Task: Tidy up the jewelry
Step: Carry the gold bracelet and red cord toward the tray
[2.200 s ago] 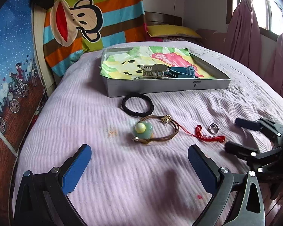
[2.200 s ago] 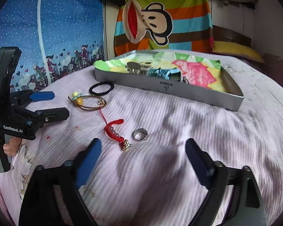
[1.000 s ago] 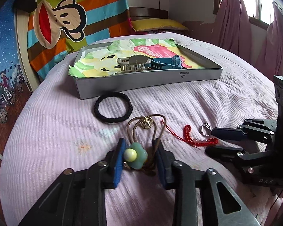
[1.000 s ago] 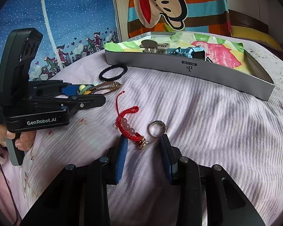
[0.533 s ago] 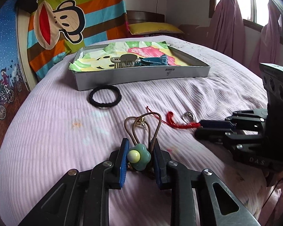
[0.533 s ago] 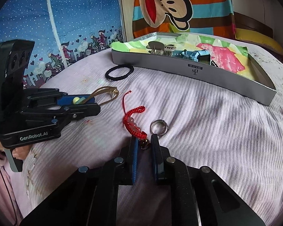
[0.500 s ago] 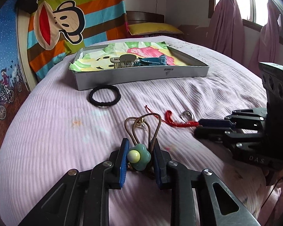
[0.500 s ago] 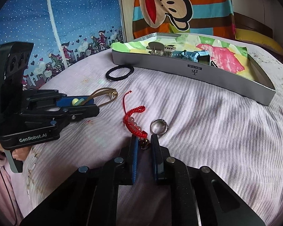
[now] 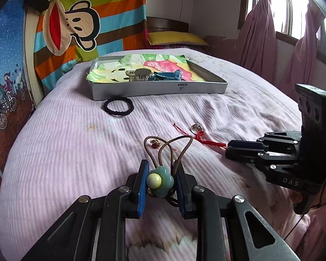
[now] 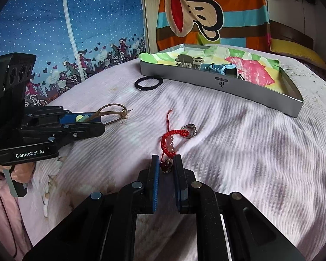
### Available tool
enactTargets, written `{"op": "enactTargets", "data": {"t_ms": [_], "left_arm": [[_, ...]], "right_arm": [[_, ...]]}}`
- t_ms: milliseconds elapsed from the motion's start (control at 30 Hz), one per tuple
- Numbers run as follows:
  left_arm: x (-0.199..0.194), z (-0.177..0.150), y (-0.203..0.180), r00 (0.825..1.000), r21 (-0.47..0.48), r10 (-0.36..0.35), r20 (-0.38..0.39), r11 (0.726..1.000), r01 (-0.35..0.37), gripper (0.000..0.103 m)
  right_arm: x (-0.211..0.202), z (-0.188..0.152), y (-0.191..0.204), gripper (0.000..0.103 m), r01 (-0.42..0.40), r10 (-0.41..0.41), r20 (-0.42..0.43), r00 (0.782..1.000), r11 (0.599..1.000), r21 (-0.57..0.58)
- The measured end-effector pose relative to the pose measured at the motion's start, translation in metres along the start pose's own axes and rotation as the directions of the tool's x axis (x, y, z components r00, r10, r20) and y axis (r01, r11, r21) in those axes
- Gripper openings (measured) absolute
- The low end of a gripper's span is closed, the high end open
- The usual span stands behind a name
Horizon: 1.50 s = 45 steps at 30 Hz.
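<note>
Jewelry lies scattered on a pale lilac bedspread, in front of a shallow grey tray that serves as the landmark. The tray is lined with crumpled paper printed in green, yellow and pink. Inside it, close to its front wall, sit a beige claw hair clip and, touching it, a blue claw hair clip; a small dark item shows just past the blue clip in the right wrist view, too small to identify.

Just in front of the tray's left corner lies a black hair tie, flat on the bedspread. Further from the tray, the left gripper is clenched on a brown elastic hair tie with a green flower charm; the cord's loops stick out ahead toward the tray, and a small gold trinket hangs on them, blurred. To the right of that, the right gripper is clamped on the dark red clasp end of a red woven bracelet; its braided loop and loose string trail toward the tray. A silver ring rests beside the bracelet, seemingly touching it.

Part of a hand grips the left gripper's handle at the frame edge; the rest of the person is cut off.
</note>
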State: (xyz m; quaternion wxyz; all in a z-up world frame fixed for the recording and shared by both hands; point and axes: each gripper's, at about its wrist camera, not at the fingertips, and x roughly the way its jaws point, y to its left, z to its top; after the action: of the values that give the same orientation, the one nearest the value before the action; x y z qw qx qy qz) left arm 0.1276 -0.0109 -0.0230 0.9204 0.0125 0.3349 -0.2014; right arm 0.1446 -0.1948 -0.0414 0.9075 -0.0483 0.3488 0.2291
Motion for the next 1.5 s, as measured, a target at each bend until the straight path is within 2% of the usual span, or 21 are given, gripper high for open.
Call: {"op": "enactTargets", "data": {"t_ms": [333,1000,1333,1400,1500], "left_arm": [[-0.013,-0.002,-0.004,1.0,-0.002,-0.012,0.006,1.0,0.012,0.022],[-0.006,-0.016,-0.007,0.999,-0.03,-0.035,-0.022,0.999,0.034,0.022],[-0.011,-0.014,-0.014,0.999,-0.016,-0.054,-0.007,0.998,0.054,0.022],[-0.012,-0.013,-0.015,0.998,-0.018,-0.058,-0.006,0.998,0.058,0.022],[-0.012,-0.012,-0.016,0.998,-0.024,-0.056,0.005,0.998,0.056,0.022]], "right_arm": [[-0.013,-0.008,0.004,0.011,-0.017,0.017,-0.002,1.0,1.0,-0.009],[-0.018,-0.027,0.005,0.011,-0.09,0.091,-0.06,0.994,0.996,0.028],[-0.039,-0.031,0.013,0.01,-0.061,0.061,-0.016,0.998,0.998,-0.008],[-0.045,-0.033,0.013,0.01,-0.038,0.038,-0.005,0.999,0.999,-0.02],[-0.055,-0.033,0.014,0.01,0.041,-0.039,0.03,0.999,0.998,-0.054]]}}
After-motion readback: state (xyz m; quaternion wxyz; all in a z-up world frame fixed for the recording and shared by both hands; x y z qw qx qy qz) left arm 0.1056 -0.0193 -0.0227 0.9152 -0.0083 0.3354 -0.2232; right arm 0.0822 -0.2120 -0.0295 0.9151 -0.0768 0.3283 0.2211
